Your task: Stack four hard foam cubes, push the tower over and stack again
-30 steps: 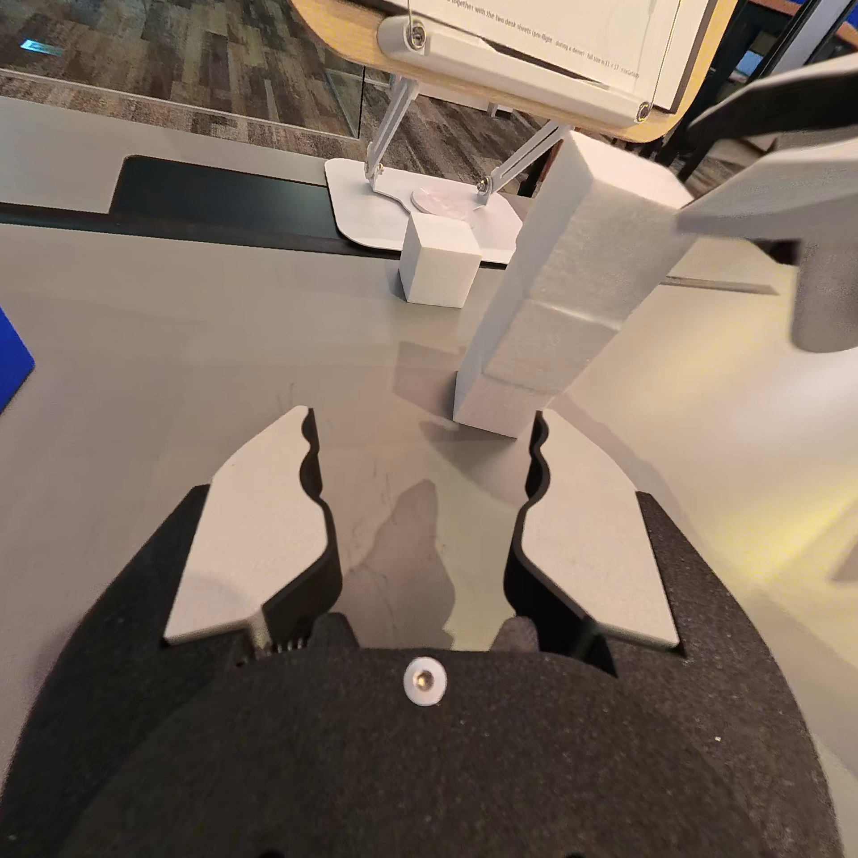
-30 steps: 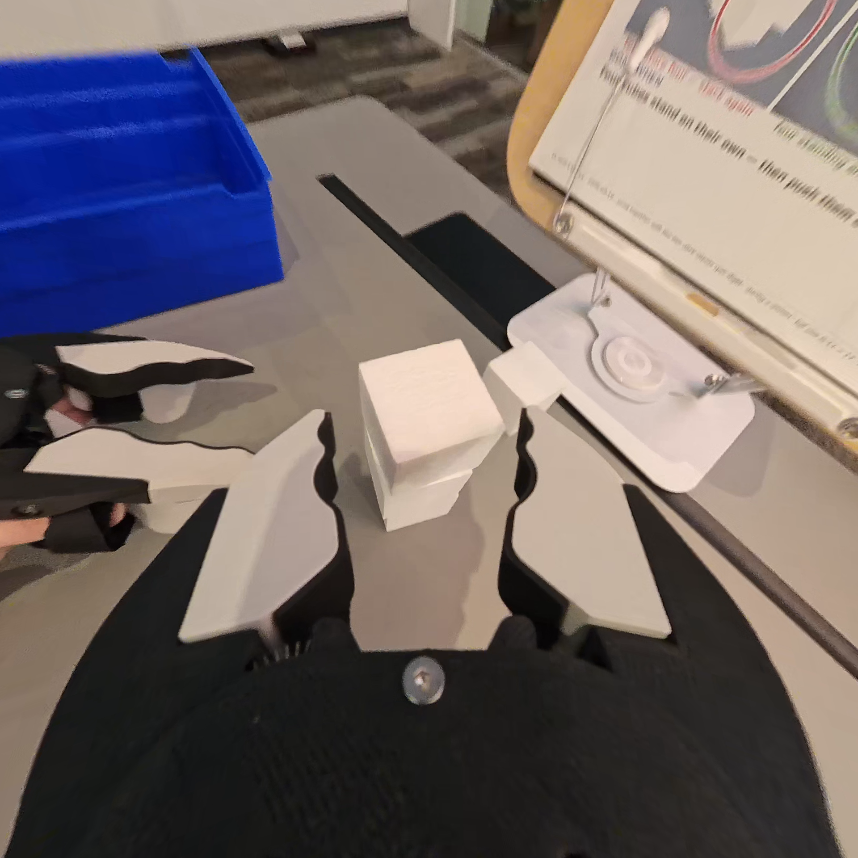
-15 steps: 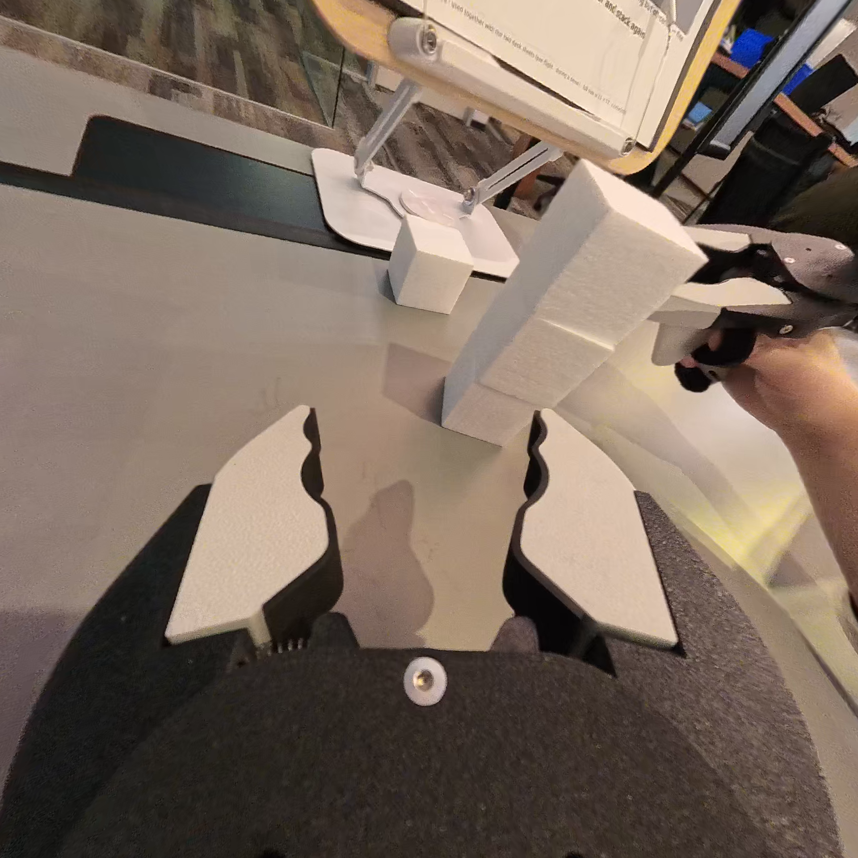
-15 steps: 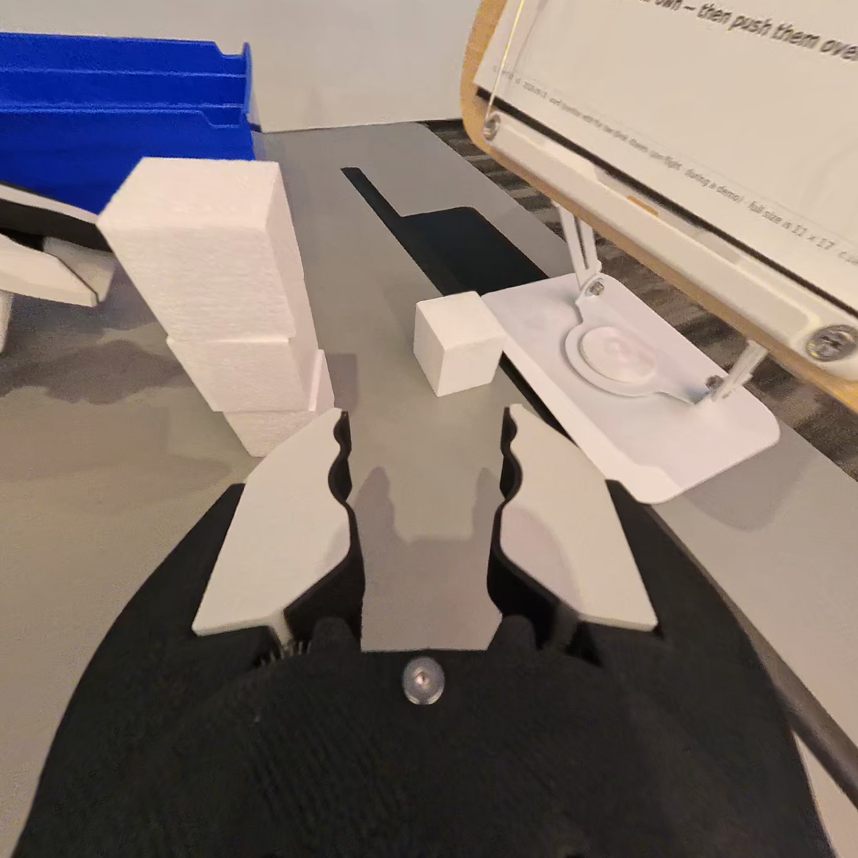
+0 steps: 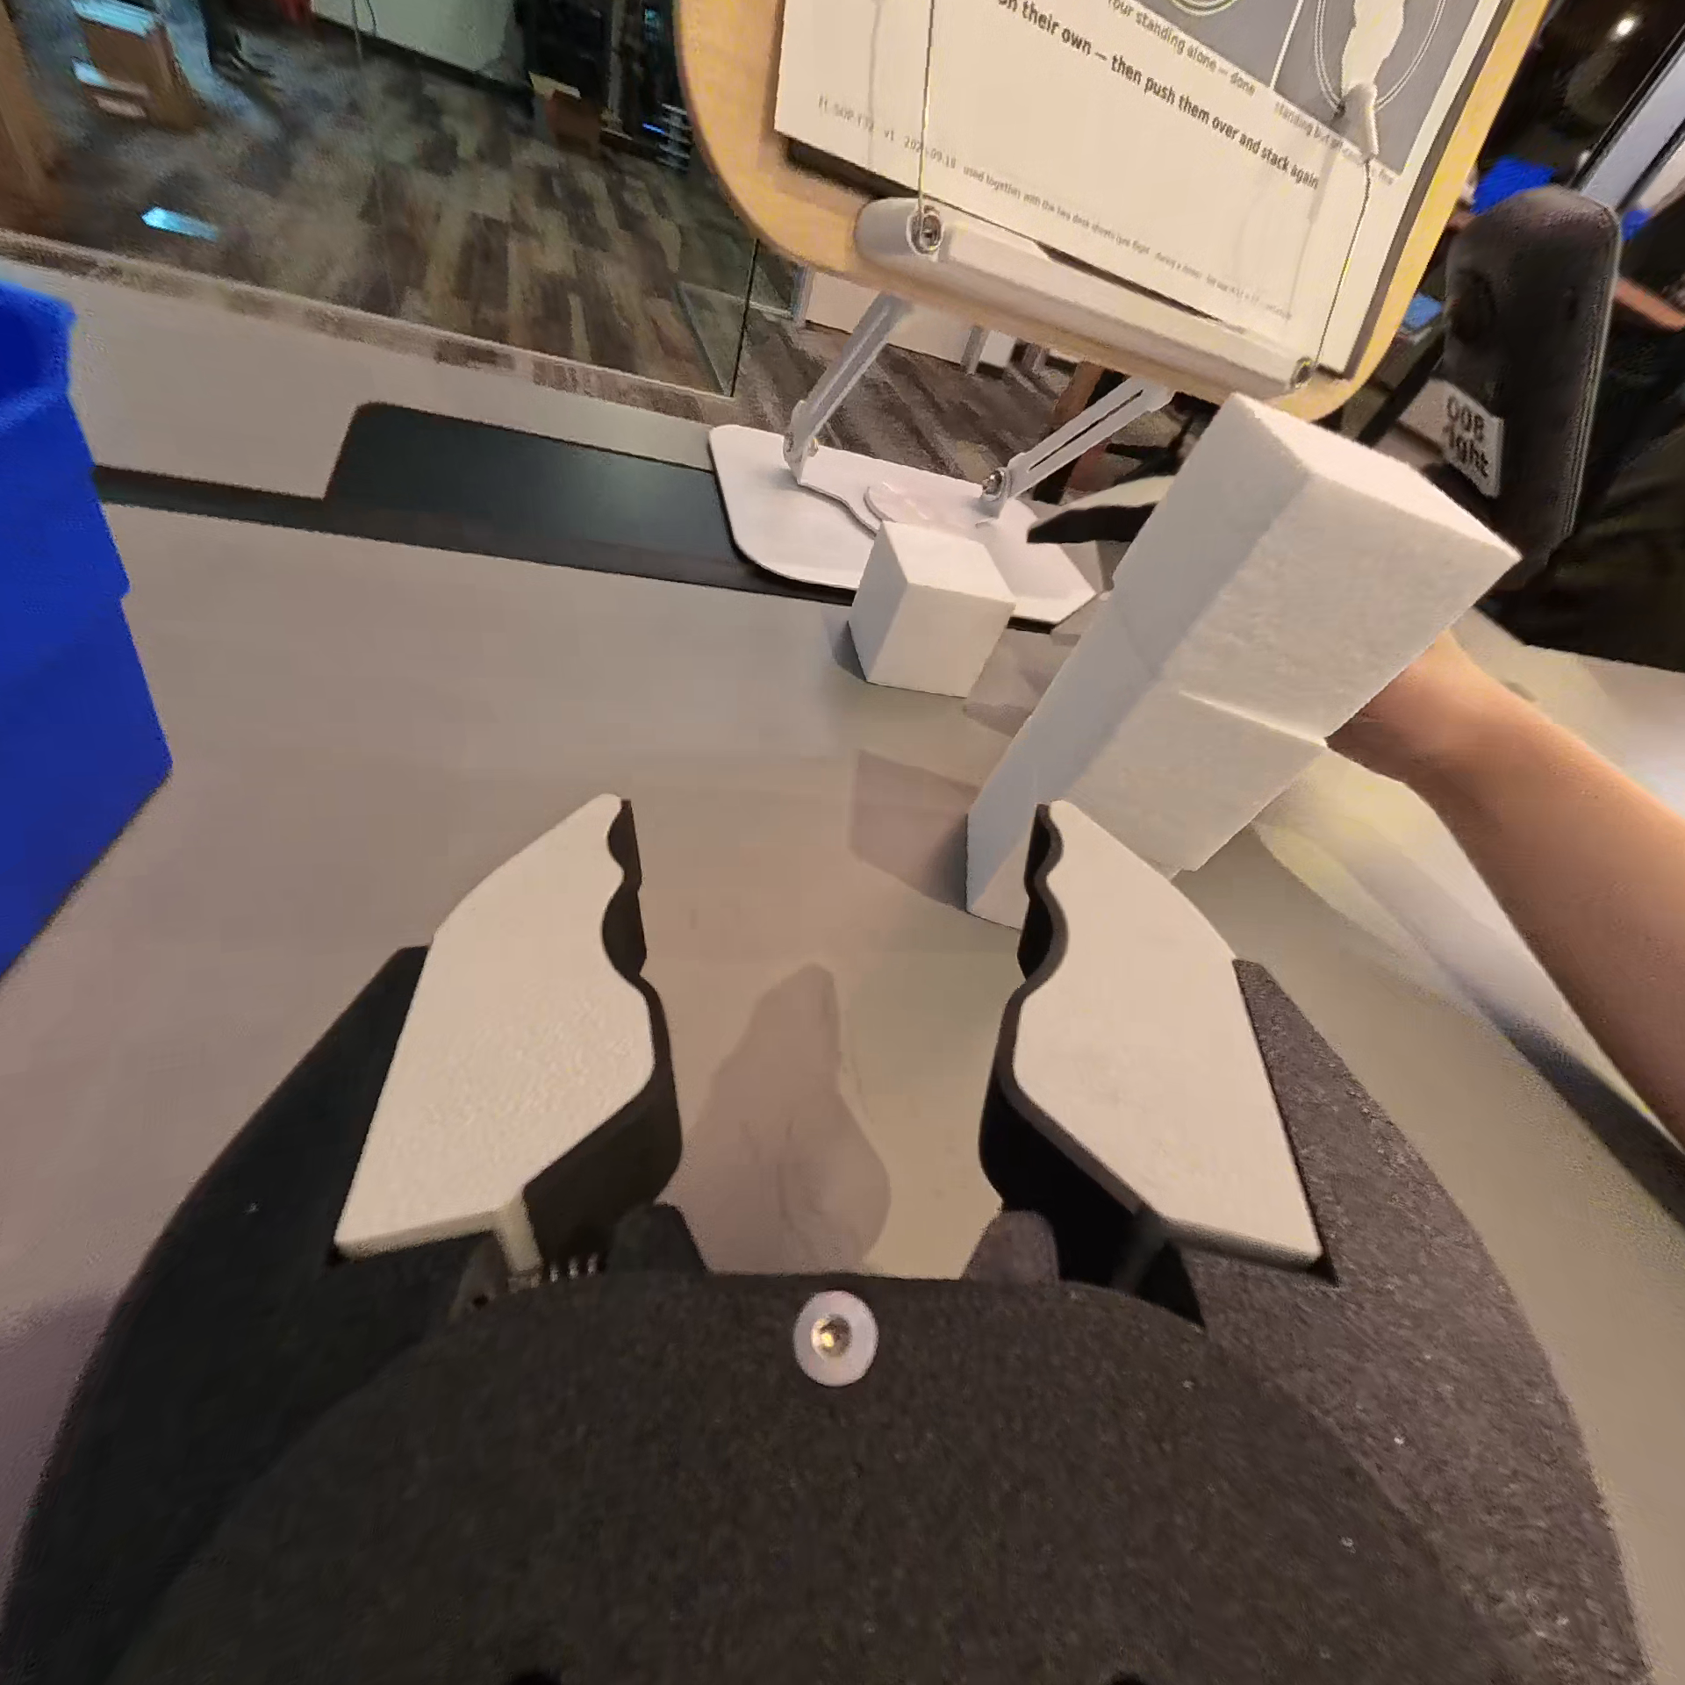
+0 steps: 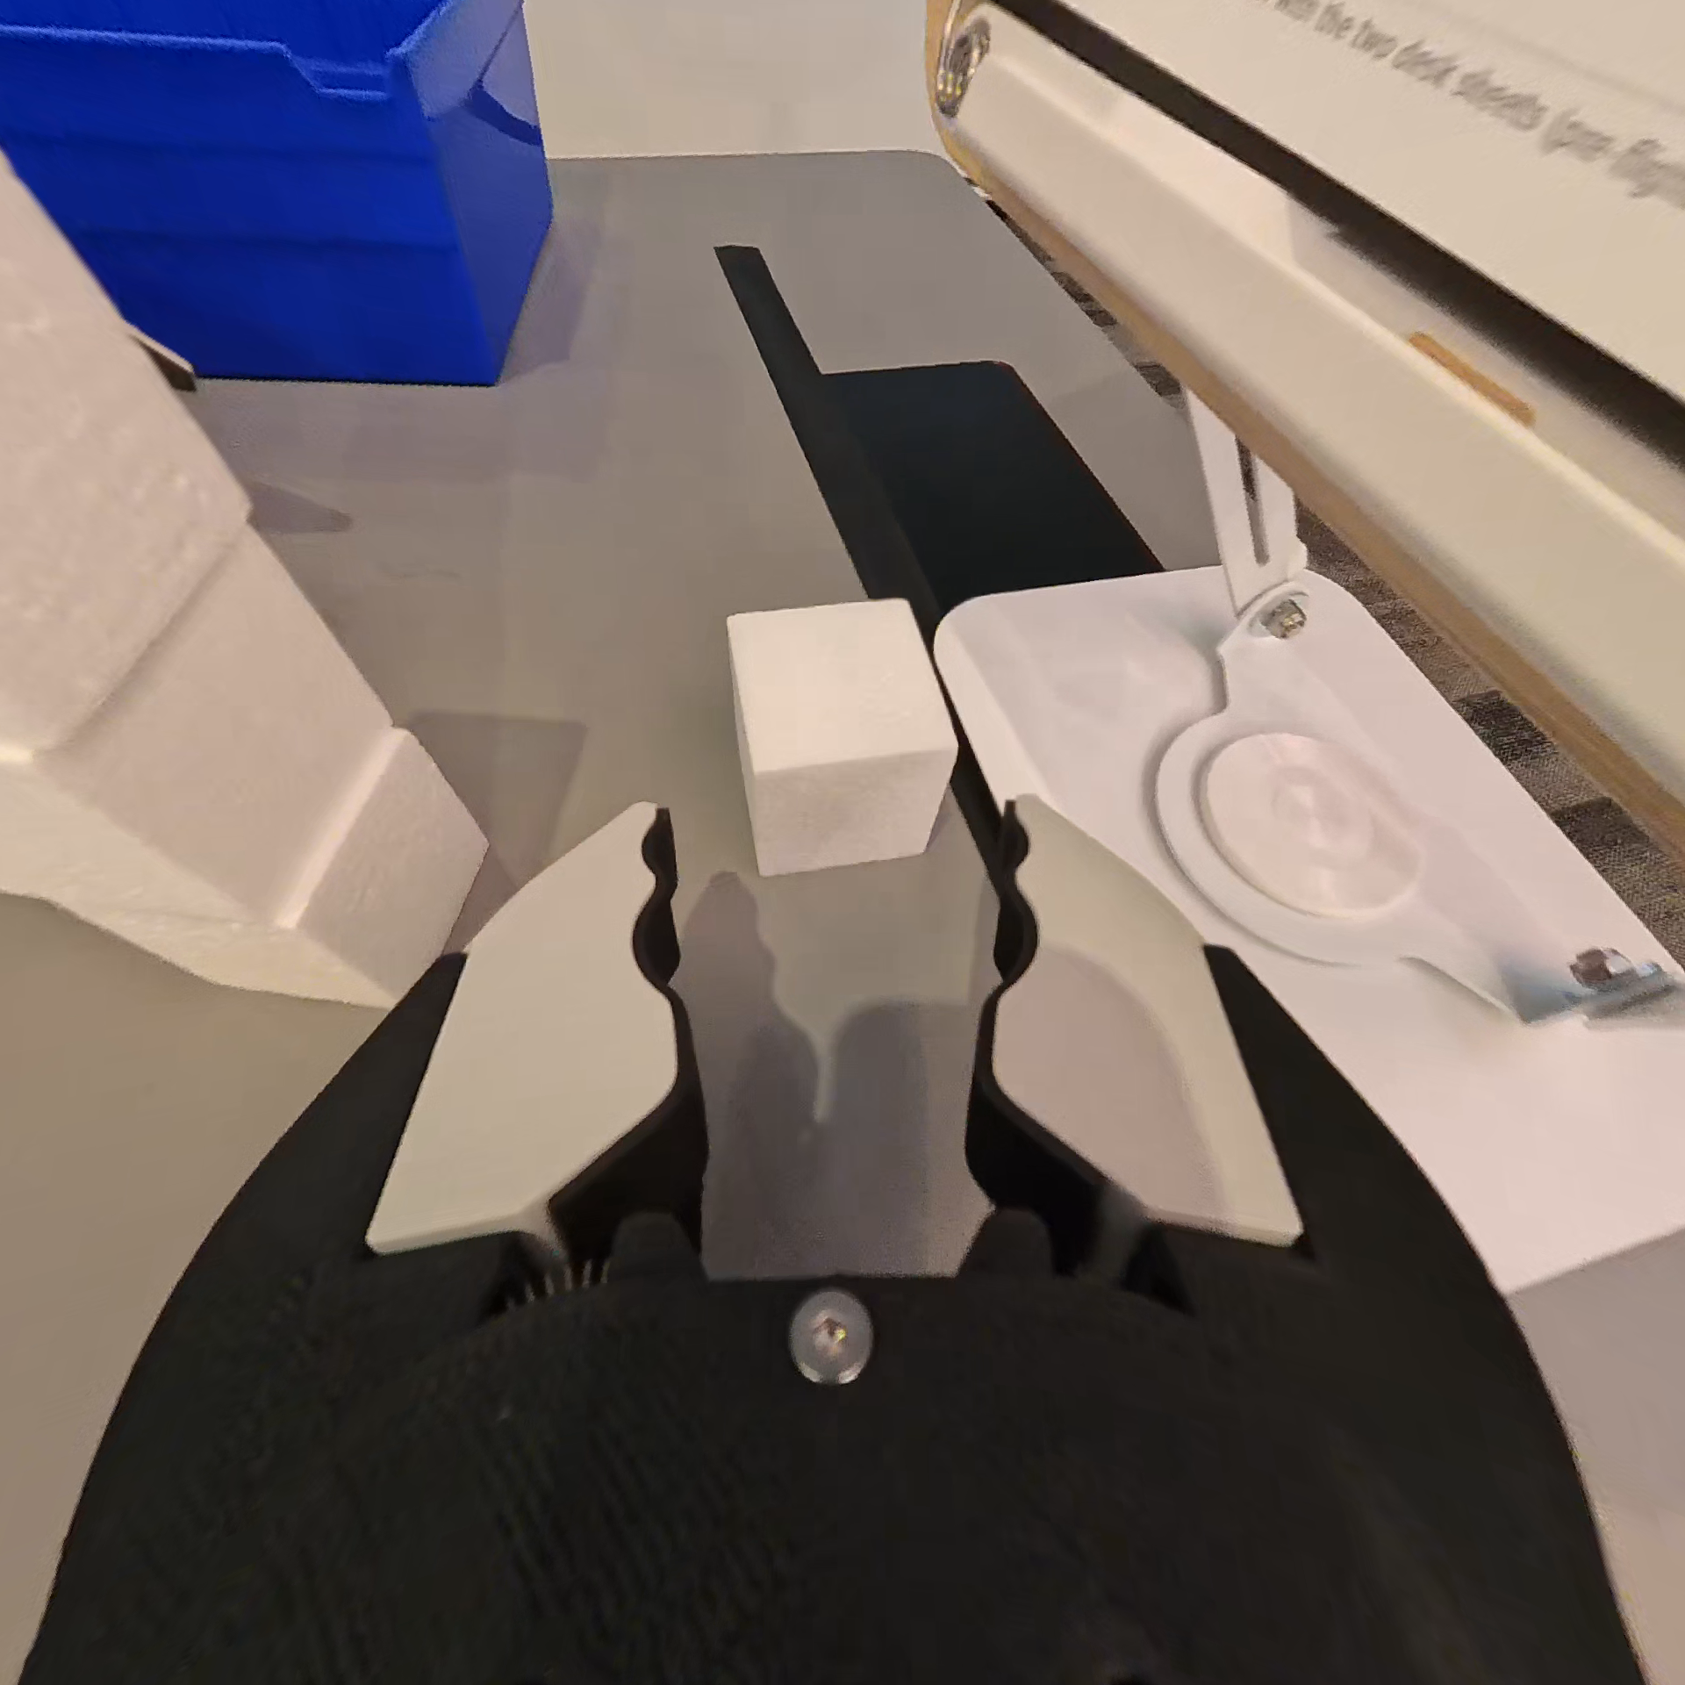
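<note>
A tower of three white foam cubes (image 5: pixel 1222 656) stands on the grey table, just ahead and right of my left gripper (image 5: pixel 830 811), which is open and empty. The tower also fills the left edge of the right wrist view (image 6: pixel 164 693). A fourth white cube (image 6: pixel 834 743) sits alone by the white stand base; it also shows in the left wrist view (image 5: pixel 925 606). My right gripper (image 6: pixel 834 811) is open and empty, low over the table, with the single cube just ahead of its fingertips. A dark tip of the right gripper (image 5: pixel 1085 522) shows behind the tower.
A blue bin (image 6: pixel 273 182) stands at the far left, also at the left edge of the left wrist view (image 5: pixel 55 638). A white stand base (image 6: pixel 1276 821) carries a wooden board with a sheet (image 5: pixel 1140 137). A black slot (image 6: pixel 912 456) runs along the table. A person's forearm (image 5: pixel 1550 821) reaches in.
My right gripper has swung away from the tower and moved down toward the lone cube, which now lies just ahead of its fingers. The left gripper has shifted slightly and stays open.
</note>
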Action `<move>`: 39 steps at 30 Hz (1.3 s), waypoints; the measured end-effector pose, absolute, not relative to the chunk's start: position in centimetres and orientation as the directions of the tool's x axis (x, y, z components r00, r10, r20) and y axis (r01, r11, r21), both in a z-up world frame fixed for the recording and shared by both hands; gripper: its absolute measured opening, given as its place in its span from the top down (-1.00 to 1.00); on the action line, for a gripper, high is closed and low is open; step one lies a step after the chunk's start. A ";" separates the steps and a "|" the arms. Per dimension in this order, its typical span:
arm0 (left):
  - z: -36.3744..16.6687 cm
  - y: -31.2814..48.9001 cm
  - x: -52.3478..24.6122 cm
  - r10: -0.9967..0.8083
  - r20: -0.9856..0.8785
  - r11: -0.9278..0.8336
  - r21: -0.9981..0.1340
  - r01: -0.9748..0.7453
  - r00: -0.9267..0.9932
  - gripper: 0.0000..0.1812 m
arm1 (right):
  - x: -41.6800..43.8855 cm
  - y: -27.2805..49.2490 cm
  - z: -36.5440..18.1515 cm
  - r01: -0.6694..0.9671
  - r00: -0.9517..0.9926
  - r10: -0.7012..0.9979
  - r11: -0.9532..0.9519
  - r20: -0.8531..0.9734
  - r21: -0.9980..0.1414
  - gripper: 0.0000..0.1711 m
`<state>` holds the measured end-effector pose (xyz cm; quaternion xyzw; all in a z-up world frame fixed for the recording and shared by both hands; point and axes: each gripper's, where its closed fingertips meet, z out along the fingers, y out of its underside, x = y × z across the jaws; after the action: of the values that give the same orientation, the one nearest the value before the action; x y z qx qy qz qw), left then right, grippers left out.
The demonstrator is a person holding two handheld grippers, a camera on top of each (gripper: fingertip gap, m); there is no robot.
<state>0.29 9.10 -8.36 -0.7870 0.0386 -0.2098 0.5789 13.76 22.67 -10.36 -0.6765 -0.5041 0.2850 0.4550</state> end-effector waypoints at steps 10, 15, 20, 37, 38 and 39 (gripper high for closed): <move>-7.2 8.5 1.4 -0.341 0.217 -0.296 -0.948 0.114 0.915 0.08 | 11.6 24.6 -12.1 0.505 0.331 0.936 -0.070 0.118 -0.861 0.20; -6.4 8.2 1.2 -0.344 0.224 -0.271 -0.953 0.133 0.912 0.09 | 12.0 22.9 -10.8 0.458 0.315 0.945 -0.068 0.090 -0.886 0.40; -5.9 7.7 1.2 -0.351 0.255 -0.262 -0.951 0.166 0.901 0.10 | 16.0 20.7 -8.4 0.501 0.364 0.913 -0.027 0.182 -0.865 0.40; -6.6 7.8 0.9 -0.317 0.247 -0.276 -0.948 0.160 0.916 0.13 | 20.0 9.2 7.5 0.166 0.642 0.766 -0.194 -0.044 -0.967 0.40; -6.7 7.8 0.9 -0.313 0.255 -0.278 -0.946 0.168 0.915 0.13 | 18.6 8.7 7.9 0.161 0.638 0.768 -0.194 -0.048 -0.968 0.40; -6.8 7.8 0.9 -0.313 0.267 -0.282 -0.943 0.179 0.912 0.14 | 17.2 8.4 8.0 0.178 0.637 0.770 -0.189 -0.033 -0.966 0.40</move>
<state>0.89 7.79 -6.82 -0.7737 0.0431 -0.2057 0.5976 17.21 8.44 8.03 -0.7218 -0.3282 0.2712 0.5456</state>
